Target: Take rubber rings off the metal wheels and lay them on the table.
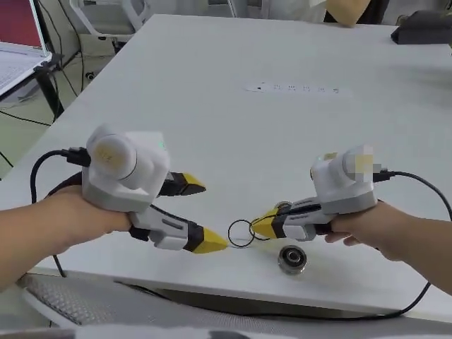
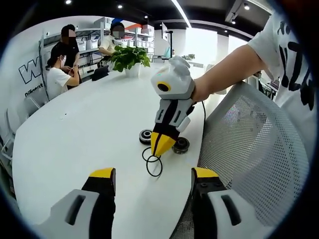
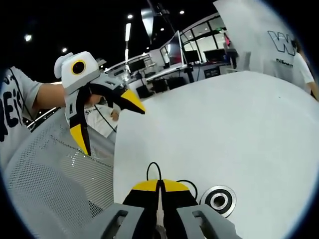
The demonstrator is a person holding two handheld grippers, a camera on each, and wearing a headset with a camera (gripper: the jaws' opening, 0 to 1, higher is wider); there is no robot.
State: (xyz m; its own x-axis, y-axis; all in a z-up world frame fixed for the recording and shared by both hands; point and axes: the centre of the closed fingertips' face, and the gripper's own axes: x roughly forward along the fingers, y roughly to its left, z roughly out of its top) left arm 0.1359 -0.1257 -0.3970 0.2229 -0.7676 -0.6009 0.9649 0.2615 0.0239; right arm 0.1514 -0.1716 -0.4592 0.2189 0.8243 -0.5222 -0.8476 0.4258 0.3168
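While right tongs [image 3: 159, 183] pinch ring [image 3: 154, 164], left gripper view shows both wheels [image 2: 145, 136] [image 2: 180, 145]

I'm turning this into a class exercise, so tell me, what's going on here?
A person works at a white table with a gripper in each hand. The right gripper, jaws shut, pinches a thin black rubber ring near the table's front edge. The left gripper faces it, jaws open and empty. One metal wheel lies beside the right gripper, a second wheel just behind it.
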